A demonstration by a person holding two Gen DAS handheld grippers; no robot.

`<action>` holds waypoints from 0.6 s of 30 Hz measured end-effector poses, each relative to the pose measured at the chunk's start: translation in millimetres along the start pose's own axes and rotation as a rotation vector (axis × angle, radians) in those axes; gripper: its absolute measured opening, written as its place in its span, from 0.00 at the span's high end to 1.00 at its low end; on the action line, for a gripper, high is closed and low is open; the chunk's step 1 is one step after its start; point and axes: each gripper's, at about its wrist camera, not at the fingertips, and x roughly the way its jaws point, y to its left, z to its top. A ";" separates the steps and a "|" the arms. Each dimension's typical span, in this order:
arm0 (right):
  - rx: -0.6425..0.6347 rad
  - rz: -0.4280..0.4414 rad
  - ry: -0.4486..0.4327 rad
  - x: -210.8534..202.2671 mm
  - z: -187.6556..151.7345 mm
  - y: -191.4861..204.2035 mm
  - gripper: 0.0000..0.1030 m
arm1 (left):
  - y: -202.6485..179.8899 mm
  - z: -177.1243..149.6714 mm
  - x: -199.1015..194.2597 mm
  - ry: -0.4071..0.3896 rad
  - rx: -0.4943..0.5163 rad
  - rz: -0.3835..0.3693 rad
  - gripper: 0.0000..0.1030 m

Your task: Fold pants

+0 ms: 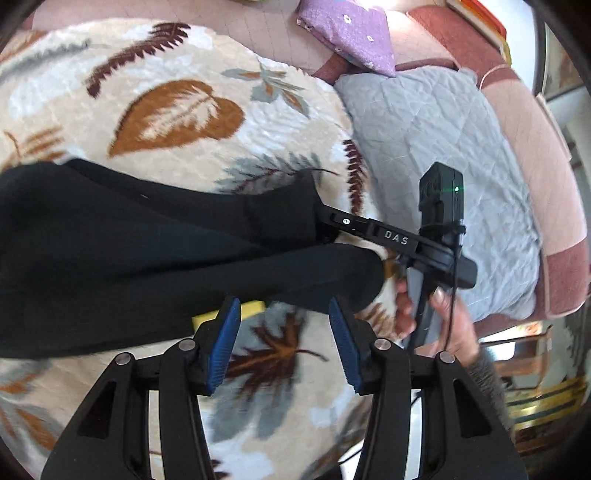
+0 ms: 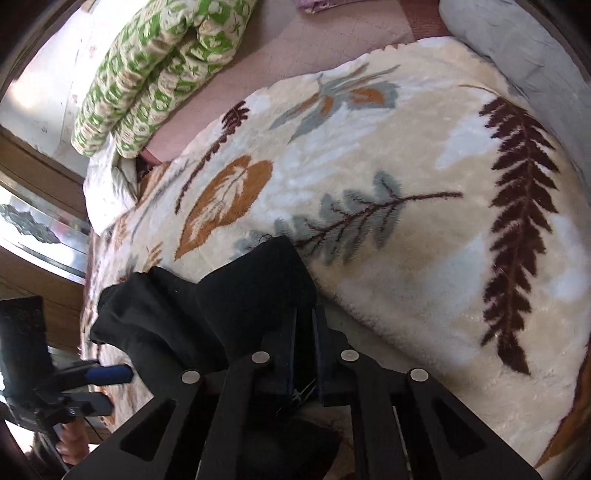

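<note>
Black pants (image 1: 155, 251) lie across a cream blanket with leaf prints (image 1: 184, 110). In the left wrist view my left gripper (image 1: 284, 332) is open, its blue pads (image 1: 225, 343) just below the pants' near edge and holding nothing. My right gripper (image 1: 325, 221) reaches in from the right and is closed on the pants' end. In the right wrist view my right gripper (image 2: 304, 332) is shut on a bunch of the black pants (image 2: 207, 314), lifted slightly off the blanket (image 2: 406, 184). The left gripper shows at the lower left of the right wrist view (image 2: 107, 387).
A grey quilted pad (image 1: 443, 147) and a purple pillow (image 1: 351, 33) lie to the right on a pink bed. A green-patterned rolled quilt (image 2: 159, 70) lies at the far side. A small yellow object (image 1: 229, 314) peeks from under the pants.
</note>
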 end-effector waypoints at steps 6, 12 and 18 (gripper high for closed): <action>0.001 0.009 -0.045 -21.1 -1.2 -1.8 0.62 | 22.1 -14.4 -10.7 -0.092 -0.259 -0.115 0.49; 0.018 -0.010 -0.065 -19.0 0.1 -9.3 0.60 | 45.7 -28.0 -3.9 -0.123 -0.482 -0.167 0.40; 0.064 -0.014 -0.080 -18.8 -3.1 -14.3 0.60 | 46.5 -5.5 11.0 -0.106 -0.508 -0.150 0.40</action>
